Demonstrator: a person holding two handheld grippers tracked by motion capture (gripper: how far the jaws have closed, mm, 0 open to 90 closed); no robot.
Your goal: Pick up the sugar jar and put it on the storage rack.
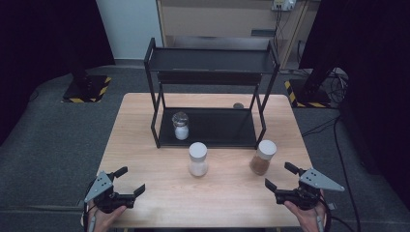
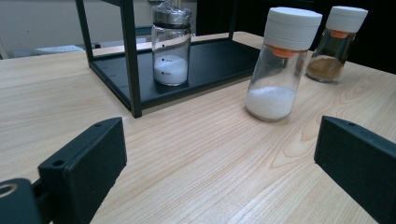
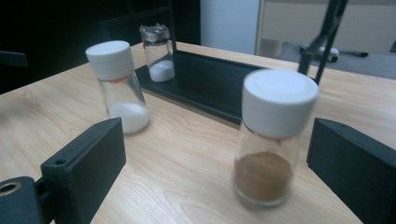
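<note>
Open table (image 1: 159,193) before both tools; two jars (image 1: 197,159) ahead

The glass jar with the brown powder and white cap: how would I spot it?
Start at the black metal two-tier rack on the pale wooden table. Two white-capped glass jars stand on the wood in front of it; take the one nearer the right gripper. That glass jar with brown powder differs from the white-powder jar beside it.
</note>
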